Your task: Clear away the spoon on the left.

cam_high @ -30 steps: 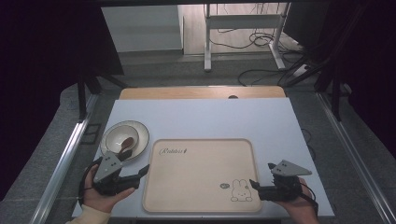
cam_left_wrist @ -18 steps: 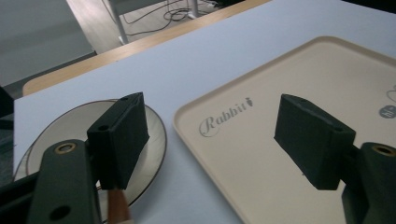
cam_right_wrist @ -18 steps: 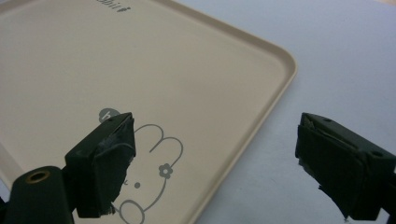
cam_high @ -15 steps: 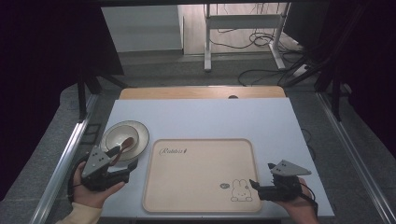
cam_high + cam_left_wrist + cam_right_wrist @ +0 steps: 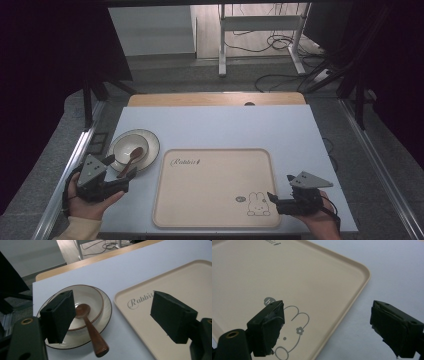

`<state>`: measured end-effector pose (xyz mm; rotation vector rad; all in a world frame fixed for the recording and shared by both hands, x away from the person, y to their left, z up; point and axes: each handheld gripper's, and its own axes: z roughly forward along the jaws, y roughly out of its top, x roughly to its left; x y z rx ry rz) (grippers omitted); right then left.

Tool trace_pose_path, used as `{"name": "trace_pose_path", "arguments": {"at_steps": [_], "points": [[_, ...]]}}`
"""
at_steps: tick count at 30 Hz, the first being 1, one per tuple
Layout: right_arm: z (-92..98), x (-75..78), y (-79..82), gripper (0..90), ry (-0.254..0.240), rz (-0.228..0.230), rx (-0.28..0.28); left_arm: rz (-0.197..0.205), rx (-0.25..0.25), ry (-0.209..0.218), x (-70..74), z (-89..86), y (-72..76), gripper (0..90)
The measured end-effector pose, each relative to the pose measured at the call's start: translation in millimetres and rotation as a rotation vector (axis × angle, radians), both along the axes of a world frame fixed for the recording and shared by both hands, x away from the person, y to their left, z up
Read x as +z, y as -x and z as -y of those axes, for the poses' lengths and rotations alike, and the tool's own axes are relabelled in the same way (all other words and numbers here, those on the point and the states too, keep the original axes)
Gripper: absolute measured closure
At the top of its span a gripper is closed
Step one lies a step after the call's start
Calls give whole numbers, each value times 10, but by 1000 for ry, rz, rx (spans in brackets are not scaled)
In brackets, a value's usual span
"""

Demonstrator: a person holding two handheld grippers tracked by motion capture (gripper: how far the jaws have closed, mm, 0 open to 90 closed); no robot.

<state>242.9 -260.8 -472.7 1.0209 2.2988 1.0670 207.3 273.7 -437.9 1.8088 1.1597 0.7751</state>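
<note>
Fingers [image 5: 60,315] flank spoon [image 5: 91,331], bowl [image 5: 93,298], tray [image 5: 140,322].

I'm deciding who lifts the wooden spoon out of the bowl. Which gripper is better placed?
Left. The left gripper sits beside the plate, open jaws facing the spoon in the bowl. The right gripper hovers at the tray's far corner.

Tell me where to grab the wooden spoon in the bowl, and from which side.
Grip the wooden spoon by its handle end, which juts past the rims of the bowl and the plate, raised off the table. The left gripper, jaws open, is nearest; probably come from the person's side, pads on either side of the handle.
</note>
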Motion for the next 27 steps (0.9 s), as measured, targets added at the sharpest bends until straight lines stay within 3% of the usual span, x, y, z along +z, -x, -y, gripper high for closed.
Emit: {"name": "trace_pose_path", "arguments": {"at_steps": [9,13,21,27], "points": [[18,10,1,124,0,3,-10,-1,27,16,-68,-159,29,170],[20,6,-3,124,1,2,-7,-13,11,23,-142,-199,17,170],[20,2,-1,124,3,0,-6,-56,-50,-19,-321,-170,-23,186],[13,-5,-4,124,7,-3,-4,-74,-47,-64,-414,-147,-53,218]]}}
